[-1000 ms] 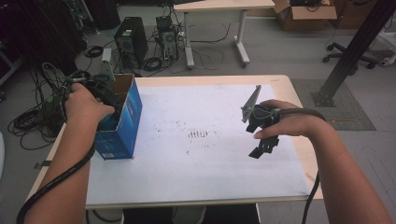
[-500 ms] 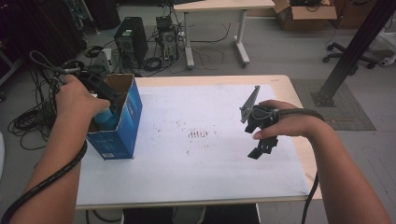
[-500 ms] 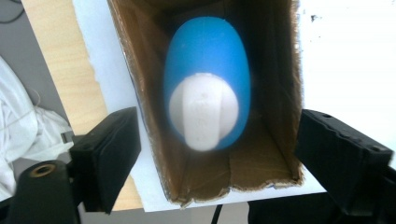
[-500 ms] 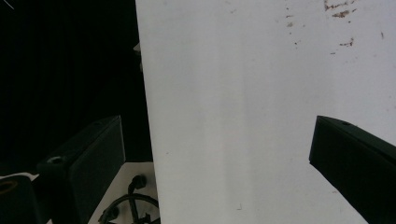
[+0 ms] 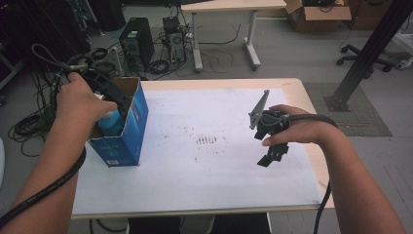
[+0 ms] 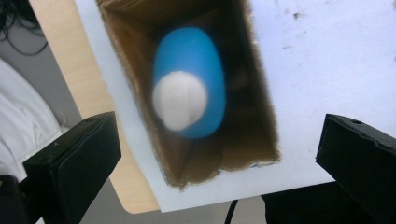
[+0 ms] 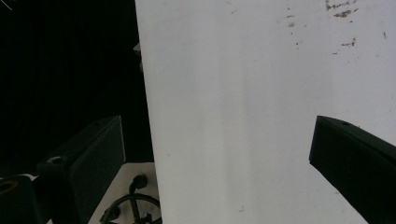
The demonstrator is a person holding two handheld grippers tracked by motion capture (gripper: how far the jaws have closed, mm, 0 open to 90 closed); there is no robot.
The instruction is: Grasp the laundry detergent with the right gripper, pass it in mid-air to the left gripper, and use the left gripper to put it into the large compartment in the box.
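The left gripper [image 6: 219, 154] hangs over the open top of the blue box [image 5: 124, 134] at the table's [image 5: 302, 90] left edge, its jaws spread wide with nothing between them — they have just been opening. Straight below, along the gripper's own line of sight, the bottle [image 6: 189, 100] stands in the box: blue body, white cap [image 6: 180, 99] pointing up at the camera, so its long axis runs roughly upright and in line with the tool. The picture is blurred, but the bottle seems to lean slightly toward one cardboard wall. It looks dropped off, free of the pads. The left hand [image 5: 80, 100] is by far the nearer; any next move on the bottle is straight down or straight up. The right gripper [image 5: 271, 157] hovers well apart over the white sheet [image 7: 261, 116] — jaws wide too, holding nothing.
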